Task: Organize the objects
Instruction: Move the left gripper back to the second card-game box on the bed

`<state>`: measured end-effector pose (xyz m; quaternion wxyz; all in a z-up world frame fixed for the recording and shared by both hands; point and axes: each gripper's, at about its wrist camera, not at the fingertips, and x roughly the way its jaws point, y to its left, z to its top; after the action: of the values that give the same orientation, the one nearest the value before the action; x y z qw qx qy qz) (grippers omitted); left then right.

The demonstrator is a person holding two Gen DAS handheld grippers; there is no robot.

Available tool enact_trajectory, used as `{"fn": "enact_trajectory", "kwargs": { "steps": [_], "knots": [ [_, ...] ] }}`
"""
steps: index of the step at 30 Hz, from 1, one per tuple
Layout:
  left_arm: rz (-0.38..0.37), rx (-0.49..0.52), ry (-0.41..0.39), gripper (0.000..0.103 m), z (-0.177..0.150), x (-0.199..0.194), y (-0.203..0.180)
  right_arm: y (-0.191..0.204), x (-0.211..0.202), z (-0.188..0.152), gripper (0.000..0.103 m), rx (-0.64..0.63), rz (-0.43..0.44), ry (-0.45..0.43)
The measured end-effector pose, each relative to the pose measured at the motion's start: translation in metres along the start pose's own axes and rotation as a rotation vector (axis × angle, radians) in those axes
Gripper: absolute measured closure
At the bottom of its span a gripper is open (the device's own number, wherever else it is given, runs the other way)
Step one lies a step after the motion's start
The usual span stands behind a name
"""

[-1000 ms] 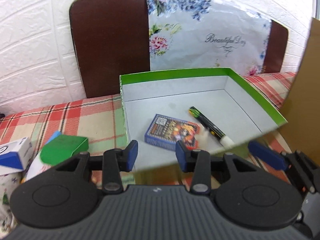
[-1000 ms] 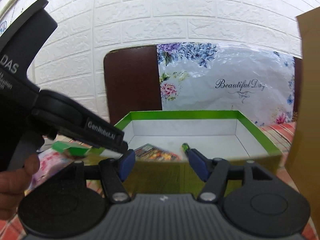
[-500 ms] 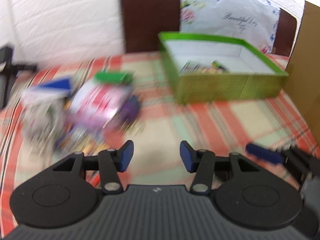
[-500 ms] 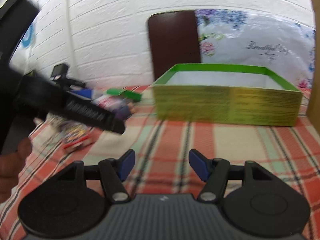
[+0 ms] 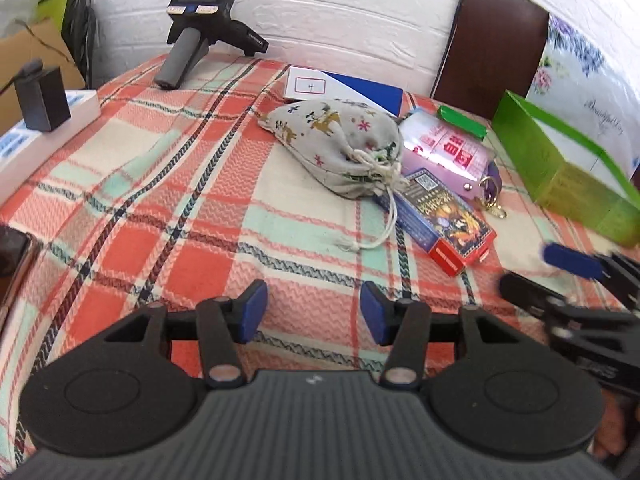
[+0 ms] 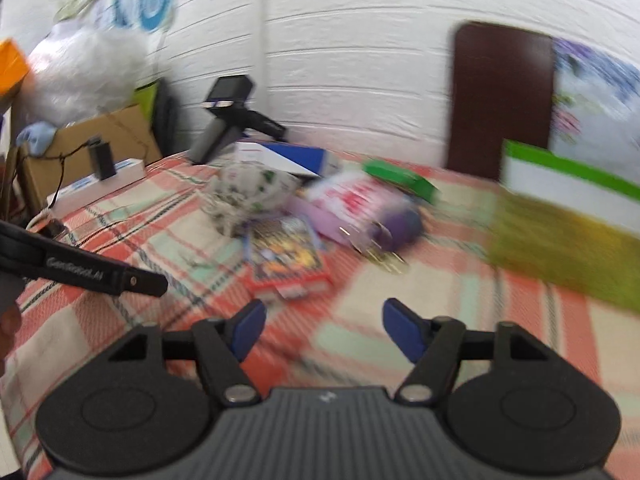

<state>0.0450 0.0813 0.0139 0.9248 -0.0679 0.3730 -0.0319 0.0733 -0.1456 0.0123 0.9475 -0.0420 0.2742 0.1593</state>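
2 low wrist views, perhaps sharing the drawstring pouch [image 5: 340, 148].

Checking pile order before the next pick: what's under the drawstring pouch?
The drawstring pouch lies on the blue-and-white box at its far end and the card box at its tied end. Anything else beneath it is covered.

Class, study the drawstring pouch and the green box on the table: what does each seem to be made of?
Pouch: woven cloth, probably cotton or linen, matte; it slumps, wrinkles and gathers at a cord.
Green box: likely cardboard with a printed, slightly glossy outside; thin, stiff, straight walls, white inside.
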Motion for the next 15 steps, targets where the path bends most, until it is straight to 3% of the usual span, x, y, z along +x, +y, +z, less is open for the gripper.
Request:
{"fn": "enact_trajectory", "kwargs": {
  "steps": [3,6,8,11,15],
  "knots": [
    [-0.003,0.009,-0.001,0.049,0.0,0.002,-0.003,0.012,0.032,0.015,0.024,-0.04,0.036,0.028],
    [-0.007,0.008,0.001,0.049,-0.002,0.0,-0.001,0.013,0.062,0.021,0.039,-0.04,0.041,0.101],
    [-0.014,0.002,0.004,0.048,-0.003,-0.002,0.001,0.012,0.06,0.021,0.04,-0.038,0.051,0.102],
    [-0.032,0.009,0.016,0.037,-0.002,-0.002,-0.002,0.011,0.043,0.01,0.04,-0.081,0.062,0.101],
    [-0.091,0.04,0.04,0.031,-0.004,-0.003,-0.018,-0.001,-0.003,-0.018,0.039,-0.138,0.104,0.096]
  ]
}}
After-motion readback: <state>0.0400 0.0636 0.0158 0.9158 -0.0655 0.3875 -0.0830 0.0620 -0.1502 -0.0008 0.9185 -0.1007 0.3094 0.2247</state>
